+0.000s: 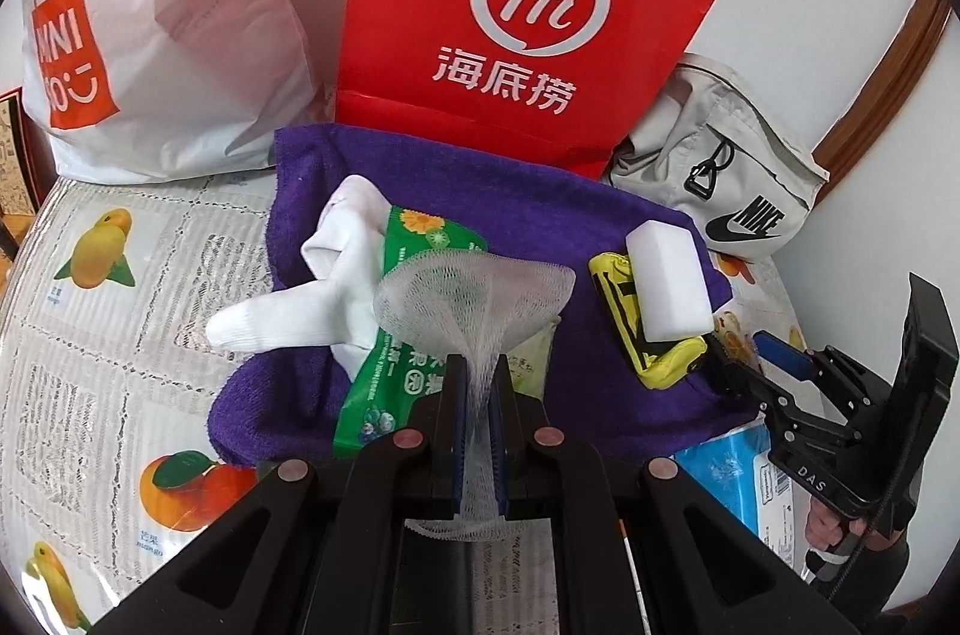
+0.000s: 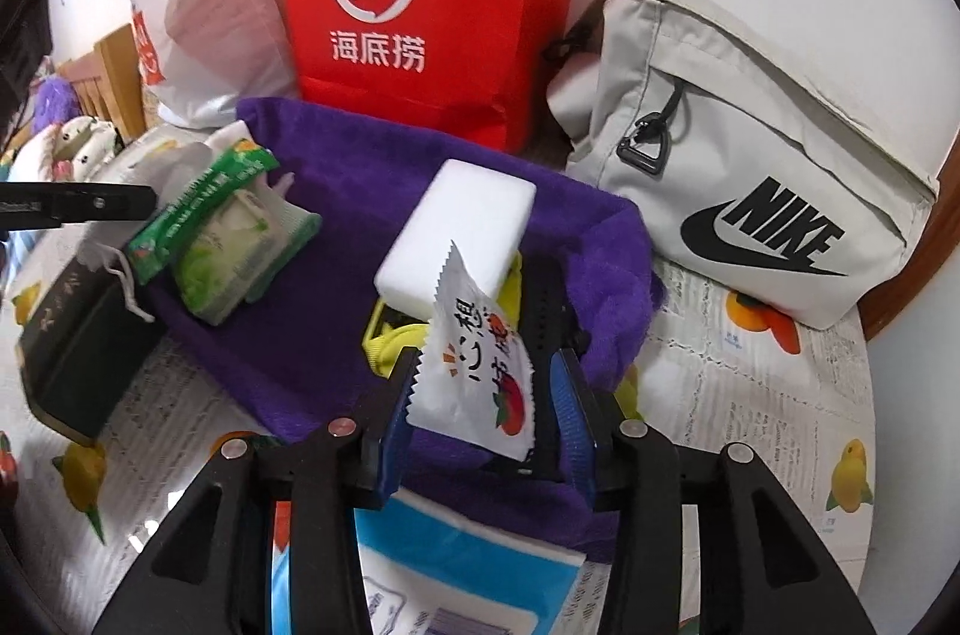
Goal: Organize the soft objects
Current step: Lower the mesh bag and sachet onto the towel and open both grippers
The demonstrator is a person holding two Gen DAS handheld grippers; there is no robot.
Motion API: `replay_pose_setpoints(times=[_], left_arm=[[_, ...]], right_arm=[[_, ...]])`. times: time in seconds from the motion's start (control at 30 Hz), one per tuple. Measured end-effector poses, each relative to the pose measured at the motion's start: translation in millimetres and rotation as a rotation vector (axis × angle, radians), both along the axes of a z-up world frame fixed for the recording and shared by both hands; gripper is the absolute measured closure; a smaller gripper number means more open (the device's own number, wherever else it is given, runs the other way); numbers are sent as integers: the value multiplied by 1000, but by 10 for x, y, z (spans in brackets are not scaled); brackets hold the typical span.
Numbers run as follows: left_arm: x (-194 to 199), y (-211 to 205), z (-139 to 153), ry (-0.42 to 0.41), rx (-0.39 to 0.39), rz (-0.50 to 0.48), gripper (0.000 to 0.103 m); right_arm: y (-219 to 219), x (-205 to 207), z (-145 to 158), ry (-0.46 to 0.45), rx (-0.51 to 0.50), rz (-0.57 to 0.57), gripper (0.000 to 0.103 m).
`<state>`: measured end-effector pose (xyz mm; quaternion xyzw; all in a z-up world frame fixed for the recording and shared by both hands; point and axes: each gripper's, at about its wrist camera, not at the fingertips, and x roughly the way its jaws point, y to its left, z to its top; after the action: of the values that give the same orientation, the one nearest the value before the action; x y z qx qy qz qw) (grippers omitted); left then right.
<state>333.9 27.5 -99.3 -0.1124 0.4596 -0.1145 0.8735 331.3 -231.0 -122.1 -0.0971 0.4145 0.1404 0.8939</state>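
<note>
Fruit-print tablecloth [image 1: 90,335], one purple towel [image 1: 300,395], left jaws pinching mesh net [image 1: 474,287], right jaws spread around white sachet [image 2: 480,365]

home | fruit-print tablecloth [image 1: 90,335] | shopping bags [image 1: 528,5] | plush toys [image 2: 78,143]

Hidden and cut-off parts

The white sponge [image 1: 666,278] is covering much of the yellow item [image 1: 645,341]; the red bag [image 1: 534,5] is running off the top edge; the white packet [image 2: 480,365] is hiding the black strap [image 2: 549,335] behind it.
</note>
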Motion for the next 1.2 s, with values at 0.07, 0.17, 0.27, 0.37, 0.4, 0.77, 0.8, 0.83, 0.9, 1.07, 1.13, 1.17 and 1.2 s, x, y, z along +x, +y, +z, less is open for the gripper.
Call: replay_pose_setpoints(times=[0.07, 0.17, 0.27, 0.37, 0.4, 0.77, 0.8, 0.83, 0.9, 1.07, 1.13, 1.17, 1.2], left_arm=[[5, -35, 13, -3, -1, -10, 96], [28, -96, 15, -2, -2, -25, 96], [83, -172, 1, 13, -21, -46, 96], [140, -241, -9, 18, -26, -58, 96], [168, -277, -12, 19, -22, -64, 96], [433, -566, -137, 57, 24, -105, 96], [455, -596, -148, 58, 34, -108, 96], [471, -615, -156, 60, 38, -109, 96], [499, -655, -174, 62, 48, -112, 96], [545, -694, -275, 88, 63, -117, 95], [552, -687, -290, 93, 56, -116, 93], [551, -688, -290, 93, 55, -117, 89], [552, -692, -287, 94, 59, -116, 81]], right_arm=[[-11, -29, 29, 6, 33, 2, 59], [-10, -63, 91, 0, 95, 13, 50], [-1, -72, 123, -13, 102, -4, 48], [-31, -67, 137, -13, 126, -12, 48], [-49, -65, 141, -18, 129, -21, 48], [-289, -213, 238, -35, 143, -111, 48], [-300, -217, 239, -35, 147, -117, 48], [-313, -216, 239, -34, 153, -124, 48], [-328, -217, 238, -37, 156, -138, 48], [-362, -221, 212, -28, 168, -159, 48], [-359, -232, 207, -26, 170, -160, 48], [-355, -236, 204, -22, 171, -158, 48], [-347, -239, 206, -21, 169, -157, 48]])
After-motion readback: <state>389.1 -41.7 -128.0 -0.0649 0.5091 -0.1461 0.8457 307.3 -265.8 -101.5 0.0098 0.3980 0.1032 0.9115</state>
